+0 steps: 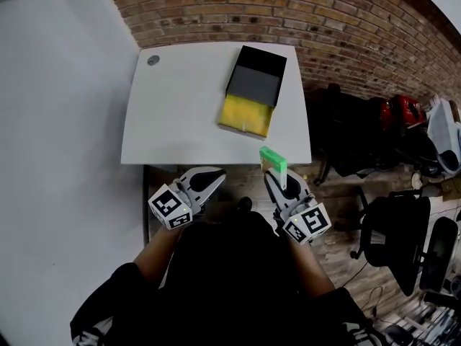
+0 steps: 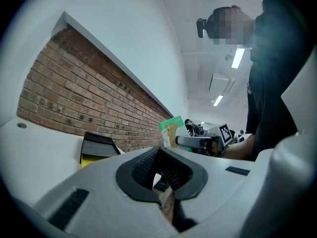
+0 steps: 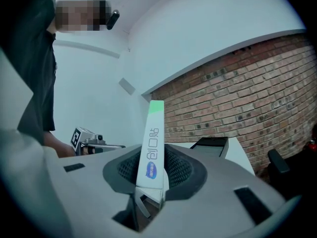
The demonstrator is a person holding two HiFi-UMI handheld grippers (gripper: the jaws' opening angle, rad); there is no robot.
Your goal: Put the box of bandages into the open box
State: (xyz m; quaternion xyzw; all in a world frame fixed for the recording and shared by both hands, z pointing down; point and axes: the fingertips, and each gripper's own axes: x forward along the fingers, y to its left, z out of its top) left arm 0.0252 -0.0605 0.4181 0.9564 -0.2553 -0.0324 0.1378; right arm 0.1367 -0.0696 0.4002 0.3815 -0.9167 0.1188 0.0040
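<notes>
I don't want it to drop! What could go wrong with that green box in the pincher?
The box of bandages stands tall in the right gripper, pinched only at its lower end, so it might tip or slip out. Held at the near edge of the table, it could drop to the floor.

On slim white-and-green cardboard bandage box (image 3: 153,148), narrow face: "创口贴". Blue oval logo (image 3: 151,170) below, txt illegible.
</notes>
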